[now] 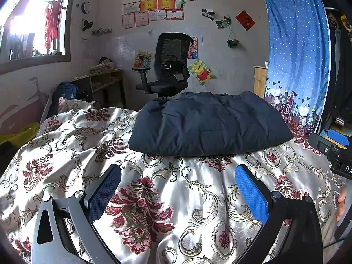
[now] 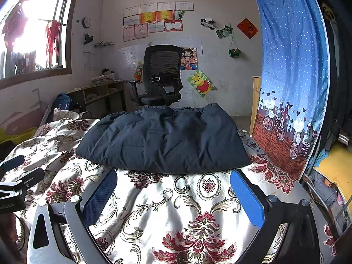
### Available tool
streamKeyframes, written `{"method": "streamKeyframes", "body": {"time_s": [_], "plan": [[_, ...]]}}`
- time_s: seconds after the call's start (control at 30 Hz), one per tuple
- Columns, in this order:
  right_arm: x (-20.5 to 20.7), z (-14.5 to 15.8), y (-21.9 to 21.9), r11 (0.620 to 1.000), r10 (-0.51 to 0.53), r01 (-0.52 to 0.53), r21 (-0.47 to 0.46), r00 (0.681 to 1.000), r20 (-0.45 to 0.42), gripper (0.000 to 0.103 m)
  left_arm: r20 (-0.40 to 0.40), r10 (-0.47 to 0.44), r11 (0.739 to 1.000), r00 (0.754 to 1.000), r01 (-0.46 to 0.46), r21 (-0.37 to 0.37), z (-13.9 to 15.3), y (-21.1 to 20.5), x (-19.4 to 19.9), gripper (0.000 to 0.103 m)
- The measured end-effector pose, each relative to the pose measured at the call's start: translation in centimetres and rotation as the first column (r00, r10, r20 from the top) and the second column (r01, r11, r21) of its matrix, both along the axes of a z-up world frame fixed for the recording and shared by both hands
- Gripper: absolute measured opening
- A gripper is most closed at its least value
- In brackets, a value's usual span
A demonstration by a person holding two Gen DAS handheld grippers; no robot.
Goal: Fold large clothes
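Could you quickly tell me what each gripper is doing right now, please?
Left gripper: open, holding nothing, above the floral bedspread.
Right gripper: open, holding nothing, short of the folded navy jacket.

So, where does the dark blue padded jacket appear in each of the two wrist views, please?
Left wrist view: the dark blue padded jacket lies folded on the floral bedspread, centre and slightly right, beyond the open left gripper.
Right wrist view: the jacket lies centre, slightly left, just beyond the open right gripper.
Shared landmark: the black office chair stands behind the jacket in both views.
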State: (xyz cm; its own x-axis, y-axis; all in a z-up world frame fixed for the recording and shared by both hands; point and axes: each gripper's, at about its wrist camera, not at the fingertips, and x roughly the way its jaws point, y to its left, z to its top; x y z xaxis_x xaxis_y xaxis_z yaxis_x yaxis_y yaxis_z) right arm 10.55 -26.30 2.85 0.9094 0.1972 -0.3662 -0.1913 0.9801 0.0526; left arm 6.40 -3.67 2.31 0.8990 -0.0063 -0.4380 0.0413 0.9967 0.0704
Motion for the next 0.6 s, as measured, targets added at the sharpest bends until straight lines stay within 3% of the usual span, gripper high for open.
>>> {"method": "streamKeyframes", "body": {"time_s": [0.4, 0.6], "plan": [[0.01, 0.03, -0.03, 1.0, 0.0, 0.0, 0.001, 1.0, -0.001, 0.103, -0.025, -0.023, 1.0, 0.999, 0.023, -0.019, -0.26, -0.48, -0.28, 0.101], [0.02, 0.05, -0.04, 1.0, -0.001, 0.001, 0.002, 1.0, -0.001, 0.103, -0.047, 0.039, 0.999, 0.998, -0.039, 0.0, -0.52, -0.52, -0.11, 0.101]]}}
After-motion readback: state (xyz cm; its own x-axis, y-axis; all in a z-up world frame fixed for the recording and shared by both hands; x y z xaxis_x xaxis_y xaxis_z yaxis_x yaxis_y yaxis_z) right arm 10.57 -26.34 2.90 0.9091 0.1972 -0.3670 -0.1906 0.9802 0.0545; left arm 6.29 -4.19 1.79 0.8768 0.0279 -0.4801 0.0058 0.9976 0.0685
